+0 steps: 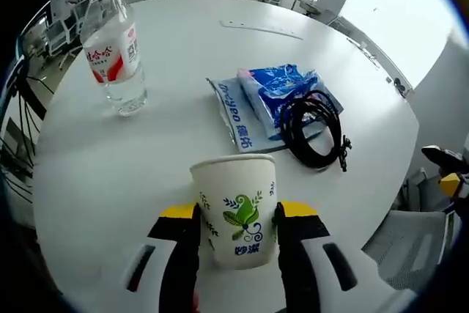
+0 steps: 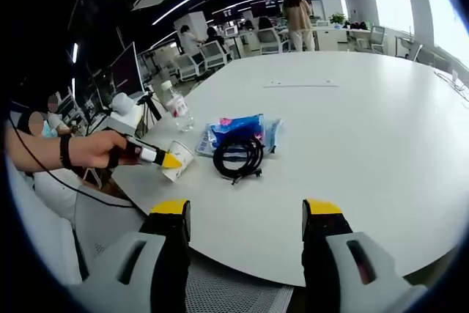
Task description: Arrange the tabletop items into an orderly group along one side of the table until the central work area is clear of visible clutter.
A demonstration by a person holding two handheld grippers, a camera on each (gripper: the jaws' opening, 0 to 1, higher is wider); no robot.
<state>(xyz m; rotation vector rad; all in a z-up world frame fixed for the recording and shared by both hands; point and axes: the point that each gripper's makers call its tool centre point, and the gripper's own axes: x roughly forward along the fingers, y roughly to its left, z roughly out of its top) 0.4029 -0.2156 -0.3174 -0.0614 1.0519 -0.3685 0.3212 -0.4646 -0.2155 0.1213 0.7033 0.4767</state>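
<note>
In the left gripper view, the left tongs (image 1: 238,218) are clenched on a paper cup (image 1: 237,207), one jaw pressed against each side of its wall. The cup stands upright, its long axis vertical and its open mouth up, with the white round worktop (image 1: 168,152) under it. Taking the cup as landmark: just beyond it and slightly right lie two blue snack packets (image 1: 271,100) with a coiled black cable (image 1: 315,130) resting on top of them. Farther beyond the cup and to its left stands a clear water bottle (image 1: 113,53), upright, well apart from the packets.

In the right gripper view, the right tongs (image 2: 245,214) are released, jaws spread wide with nothing between them, hovering at the near edge of the worktop (image 2: 352,144). From here the cup (image 2: 177,160) is ahead and to the left, gripped by the left tongs (image 2: 165,159) in a person's hand (image 2: 91,148). The cable (image 2: 238,155) and packets (image 2: 238,130) lie just right of the cup, almost straight ahead of the right tongs, so that arm looks better placed for them. The bottle (image 2: 178,110) stands beyond the cup.
</note>
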